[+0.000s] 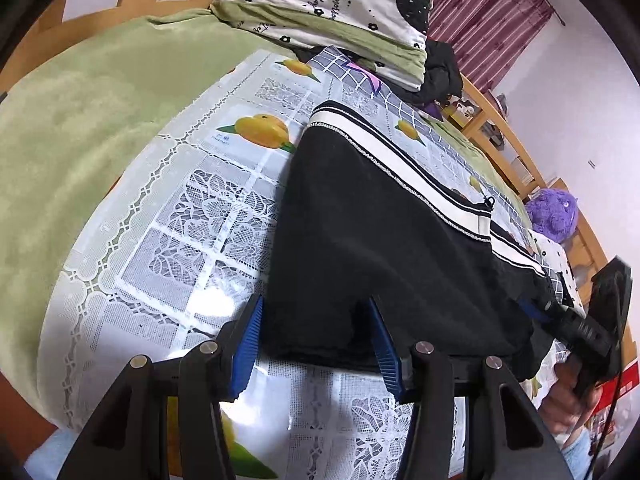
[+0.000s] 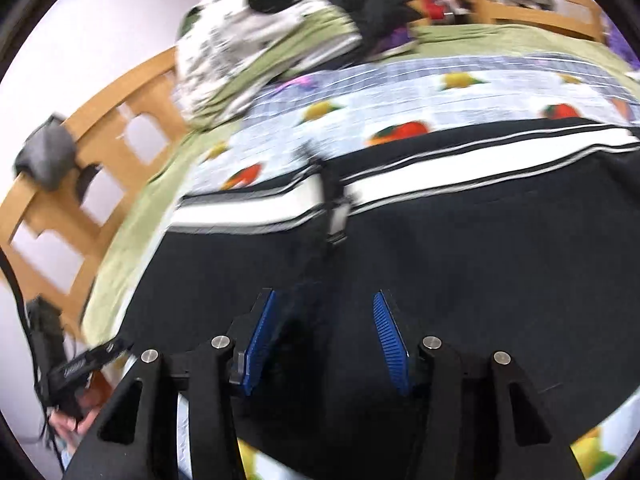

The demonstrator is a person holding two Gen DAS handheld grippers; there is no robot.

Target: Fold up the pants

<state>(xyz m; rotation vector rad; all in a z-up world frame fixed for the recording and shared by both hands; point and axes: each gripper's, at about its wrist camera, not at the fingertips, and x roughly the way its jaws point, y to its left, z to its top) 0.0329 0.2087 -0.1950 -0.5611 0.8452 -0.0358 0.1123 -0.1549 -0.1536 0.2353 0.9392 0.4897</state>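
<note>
Here the black pants (image 1: 380, 240) lay flat on the fruit-print cloth (image 1: 192, 208) over the bed. The left hand-held gripper (image 1: 316, 340) stood wide open astride the near hem corner, holding nothing. The right hand-held gripper (image 2: 324, 340) gaped over dark fabric, probably ungripped; blur hid contact. Best to pinch both corners together, lifting evenly.
</note>
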